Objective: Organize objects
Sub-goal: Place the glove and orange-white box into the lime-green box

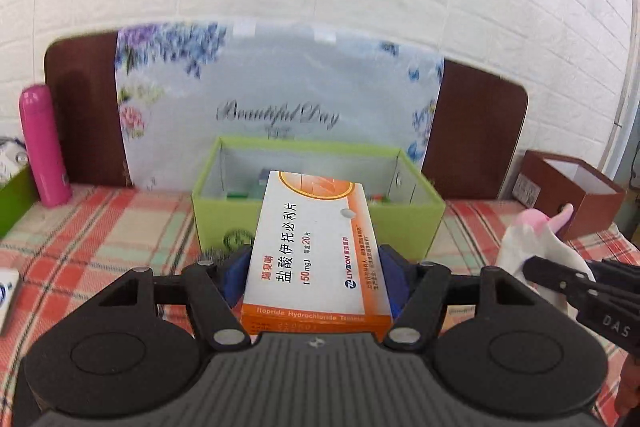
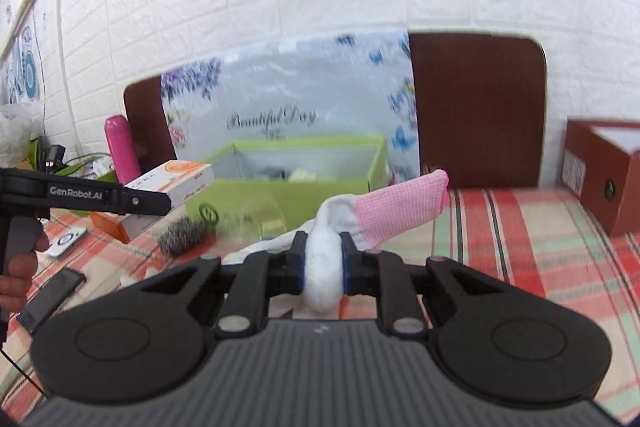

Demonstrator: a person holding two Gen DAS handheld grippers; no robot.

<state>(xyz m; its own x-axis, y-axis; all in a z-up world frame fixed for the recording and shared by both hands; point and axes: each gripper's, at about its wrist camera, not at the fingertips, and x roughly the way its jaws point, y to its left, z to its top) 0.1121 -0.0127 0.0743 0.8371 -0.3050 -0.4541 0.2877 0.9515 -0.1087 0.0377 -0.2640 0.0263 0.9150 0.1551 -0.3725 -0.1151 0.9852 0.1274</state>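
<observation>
Left tongs (image 1: 316, 267): closed across the width of the tablet box (image 1: 316, 251), which is held flat with its printed face up, so it can likely go lengthwise into a box.
Right tongs (image 2: 324, 267): pinched tight on the bunched white part of a sock (image 2: 384, 211); the pink toe sticks out ahead and to the right.
Green box (image 1: 316, 227): open, straight ahead of the left tongs and just beyond the tablet box, a likely drop spot.
Brown box (image 2: 600, 179): open, ahead and right of the right tongs, perhaps meant for the sock.
Left view only: the tablet box's label.
Right view only: a phone (image 2: 52, 299) and a metal scourer (image 2: 180, 235) on the plaid desk (image 2: 520, 251), low and left of the tongs.
</observation>
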